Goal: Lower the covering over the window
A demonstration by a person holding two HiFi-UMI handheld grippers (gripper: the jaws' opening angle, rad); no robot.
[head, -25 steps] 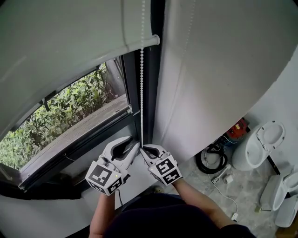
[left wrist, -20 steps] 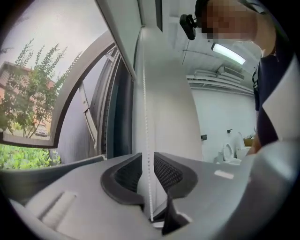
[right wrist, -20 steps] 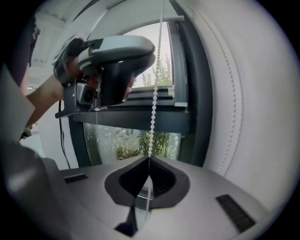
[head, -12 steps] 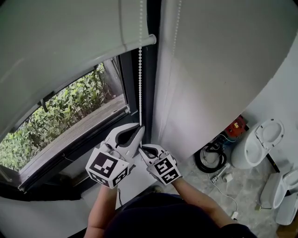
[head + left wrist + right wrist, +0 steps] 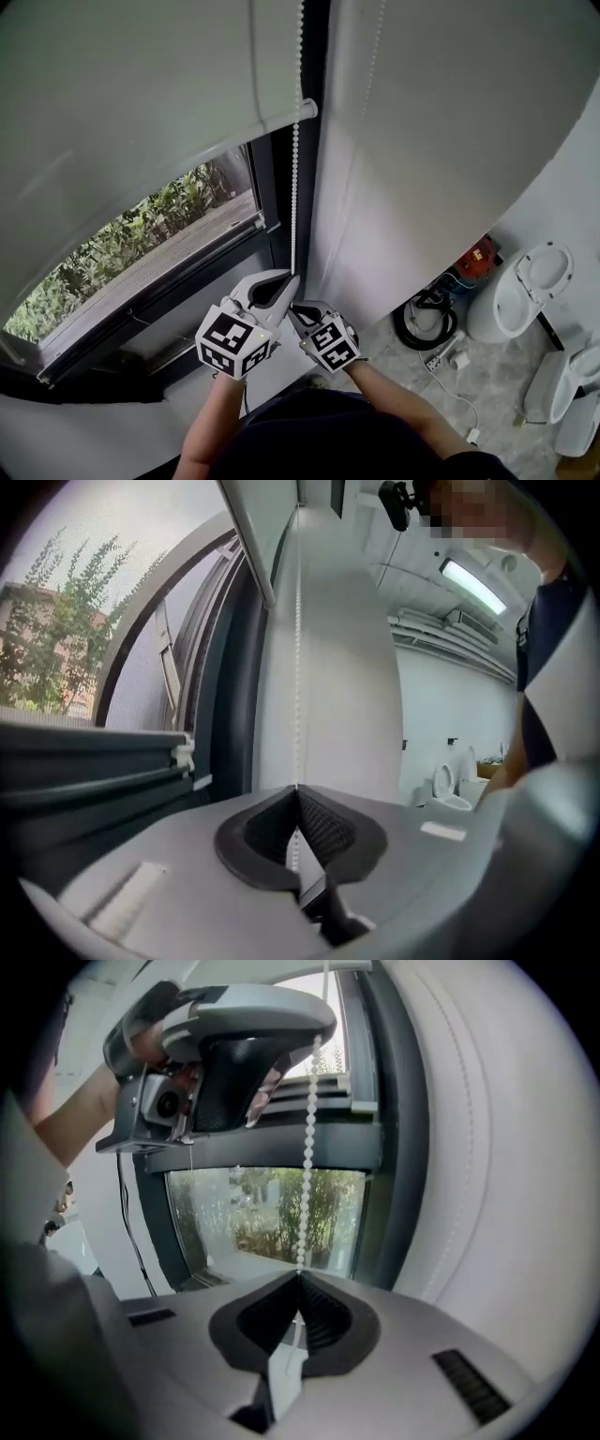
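Roller blind (image 5: 122, 103) partway over window (image 5: 141, 253)

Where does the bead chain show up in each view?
Head view: the bead chain hangs down the centre, top edge to mid-frame.
Left gripper view: bead chain vertical at centre, upper half.
Right gripper view: bead chain vertical at centre, upper half.
Shared landmark: the dark window frame beside it.

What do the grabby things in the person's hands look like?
The left tool and right tool are light grey, their curved jaws ribbed black inside, each bearing a cube of black-and-white squares. The left tool's jaws have just been closing on the bead cord. The person's top is dark.
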